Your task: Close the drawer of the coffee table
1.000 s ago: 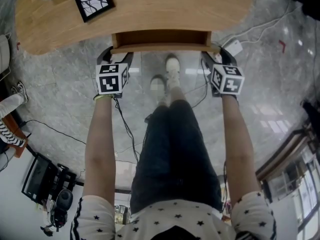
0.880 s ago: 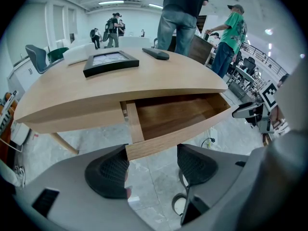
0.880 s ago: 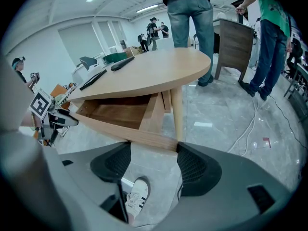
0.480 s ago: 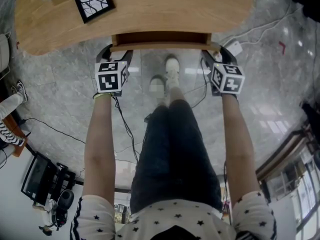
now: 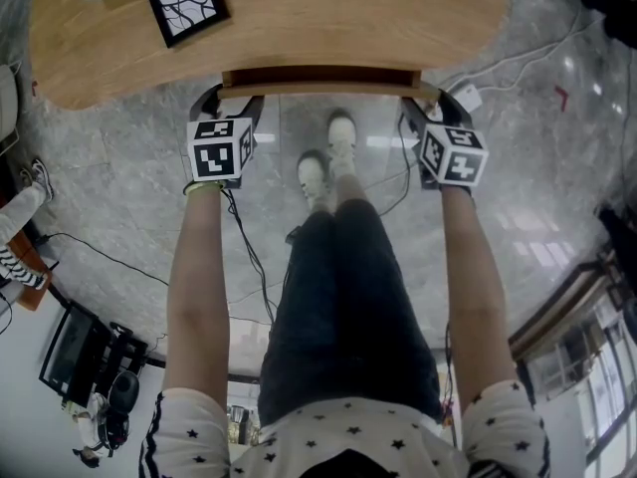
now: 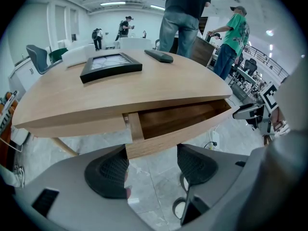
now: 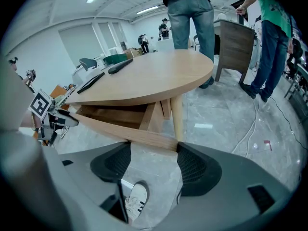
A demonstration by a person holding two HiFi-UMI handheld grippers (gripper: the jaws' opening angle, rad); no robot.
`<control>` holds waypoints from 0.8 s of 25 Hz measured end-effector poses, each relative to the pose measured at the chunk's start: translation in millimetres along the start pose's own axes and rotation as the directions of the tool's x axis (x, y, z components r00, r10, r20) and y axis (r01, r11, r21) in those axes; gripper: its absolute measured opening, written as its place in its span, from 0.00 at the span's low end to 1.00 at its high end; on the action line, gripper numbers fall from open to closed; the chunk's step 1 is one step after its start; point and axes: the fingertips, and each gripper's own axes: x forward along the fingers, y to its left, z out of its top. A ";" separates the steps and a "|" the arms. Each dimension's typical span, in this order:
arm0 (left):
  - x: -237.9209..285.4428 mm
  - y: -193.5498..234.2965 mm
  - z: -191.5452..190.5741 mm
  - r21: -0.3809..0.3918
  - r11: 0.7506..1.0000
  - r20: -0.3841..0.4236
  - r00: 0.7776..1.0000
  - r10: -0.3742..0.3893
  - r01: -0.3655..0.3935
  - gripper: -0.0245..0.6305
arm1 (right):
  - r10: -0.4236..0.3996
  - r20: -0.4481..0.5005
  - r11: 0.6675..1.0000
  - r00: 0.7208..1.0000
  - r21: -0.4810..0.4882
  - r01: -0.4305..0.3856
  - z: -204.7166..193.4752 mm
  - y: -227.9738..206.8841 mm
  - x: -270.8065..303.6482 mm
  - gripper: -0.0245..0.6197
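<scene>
We find the drawer (image 5: pixel 318 89) standing a short way out from under the top of the desk (image 5: pixel 299 23). A narrow strip of its dark inside shows in the head view. The left claw (image 5: pixel 230 103) sits at the left end of the drawer front and the right claw (image 5: pixel 430 105) at its right end, both level with the front panel.

In the left gripper view the jaws stand wide apart, with the panel's left corner lying at their tips and nothing gripped. The right gripper view shows the like: jaws wide, the panel's right corner across their tips. Whether the pads (image 6: pixel 108 170) touch the wood we cannot tell.

On the desk lie a black-framed picture (image 5: pixel 184 1) and a dark remote control (image 6: pixel 159 56). Each claw's marker cube (image 5: pixel 221 150) bears black-and-white square patterns.
</scene>
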 end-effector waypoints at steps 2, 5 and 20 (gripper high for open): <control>1.1 0.7 1.3 0.000 1.000 0.001 1.000 -0.002 0.002 0.52 | 0.000 0.003 1.000 1.000 -0.001 0.000 1.4 -0.5 1.1 0.53; 2.5 2.0 3.7 -0.001 1.000 0.001 1.000 -0.003 0.003 0.52 | 0.002 0.006 1.000 1.000 -0.002 -0.002 3.9 -1.1 2.9 0.53; 7.3 7.1 13.7 -0.084 0.996 0.023 1.000 0.007 -0.005 0.52 | 0.005 0.022 1.000 1.000 -0.005 -0.005 17.5 -3.7 9.0 0.53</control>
